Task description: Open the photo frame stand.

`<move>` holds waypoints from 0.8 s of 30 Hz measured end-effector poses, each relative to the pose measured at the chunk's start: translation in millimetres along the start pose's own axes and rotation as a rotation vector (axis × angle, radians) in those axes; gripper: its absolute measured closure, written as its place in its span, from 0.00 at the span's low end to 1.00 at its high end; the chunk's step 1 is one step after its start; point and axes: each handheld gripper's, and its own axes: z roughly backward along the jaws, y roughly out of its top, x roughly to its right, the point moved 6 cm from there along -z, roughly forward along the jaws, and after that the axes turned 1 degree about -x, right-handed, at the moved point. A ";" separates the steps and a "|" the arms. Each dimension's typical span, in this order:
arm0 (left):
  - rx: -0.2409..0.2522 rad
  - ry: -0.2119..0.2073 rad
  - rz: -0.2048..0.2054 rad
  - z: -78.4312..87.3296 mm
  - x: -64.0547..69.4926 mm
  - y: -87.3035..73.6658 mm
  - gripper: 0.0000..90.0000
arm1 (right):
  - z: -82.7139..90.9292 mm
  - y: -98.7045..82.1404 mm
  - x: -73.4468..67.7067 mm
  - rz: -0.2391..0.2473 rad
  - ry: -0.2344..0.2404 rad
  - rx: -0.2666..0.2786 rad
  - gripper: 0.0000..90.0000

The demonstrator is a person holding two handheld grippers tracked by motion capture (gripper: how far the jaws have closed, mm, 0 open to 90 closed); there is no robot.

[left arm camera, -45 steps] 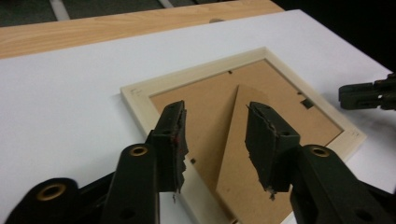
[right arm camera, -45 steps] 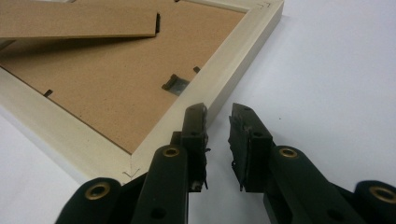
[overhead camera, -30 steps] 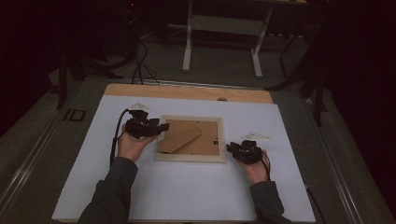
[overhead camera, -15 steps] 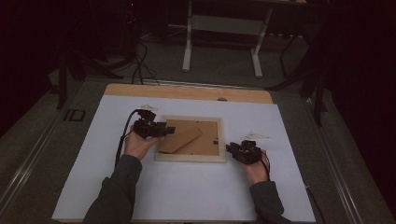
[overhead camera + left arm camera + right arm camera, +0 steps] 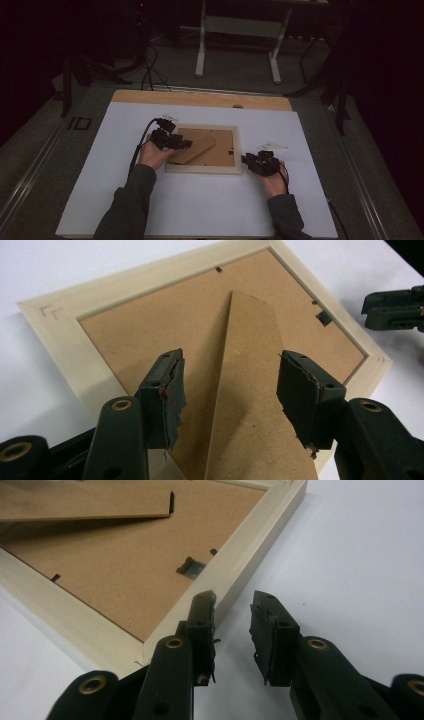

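Left tool (image 5: 230,385), now lower, agape astride frame (image 5: 202,170) stand (image 5: 250,390); right tool (image 5: 232,625) seemingly unmoved, empty, part-open.

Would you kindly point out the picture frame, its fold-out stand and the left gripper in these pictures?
picture frame (image 5: 204,169): high view, on its pale wooden front rail.
fold-out stand (image 5: 247,390): left gripper view, on the middle of the brown board strip.
left gripper (image 5: 230,385): left gripper view, midway between its two fingertips.

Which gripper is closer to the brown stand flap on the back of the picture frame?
Left. The left gripper has its open jaws on either side of the stand flap; the right gripper sits off the frame's outer edge.
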 end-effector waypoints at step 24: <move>-0.055 -0.070 -0.021 -17.3 7.6 -4.6 0.42 | -1.3 -0.7 -3.1 0.005 0.002 -0.004 0.78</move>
